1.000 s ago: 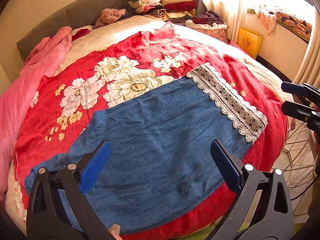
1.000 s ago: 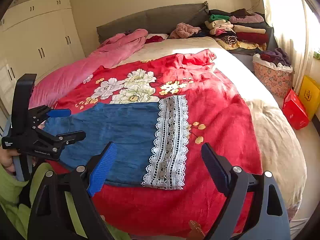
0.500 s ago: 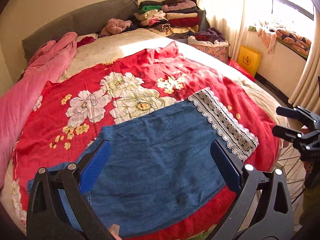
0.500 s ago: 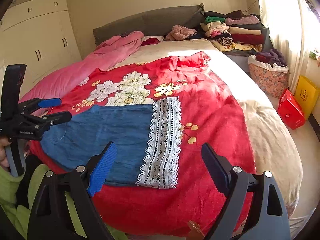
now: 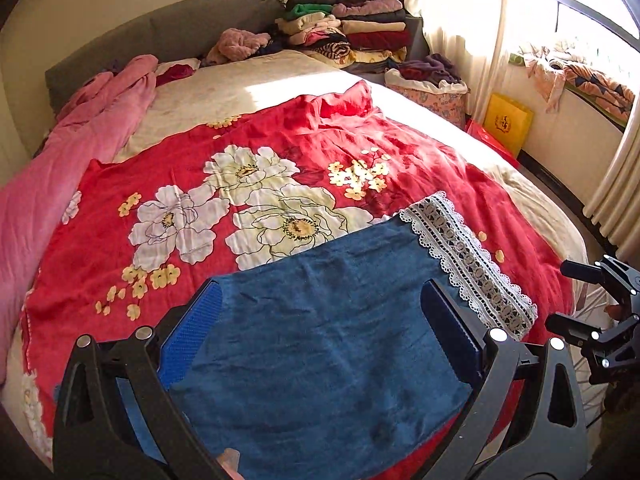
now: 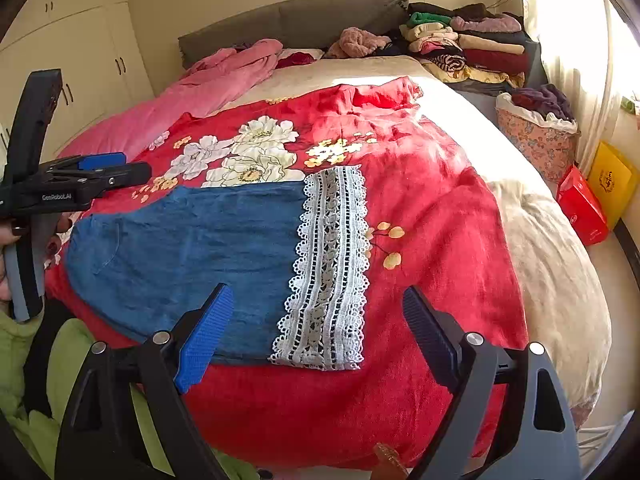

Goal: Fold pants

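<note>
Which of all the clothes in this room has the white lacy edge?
The blue pants, lying flat on the red flowered blanket. Only they end in a white lace trim; the stacked clothes by the headboard show none.

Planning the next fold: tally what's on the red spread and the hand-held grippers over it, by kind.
Blue pants: 1
Lace hem band: 1
Left hand-held gripper, open: 1
Right hand-held gripper, open: 1
Red spread: 1
Total: 5

Both wrist views downward, sharing pants [image 5: 320, 344].
</note>
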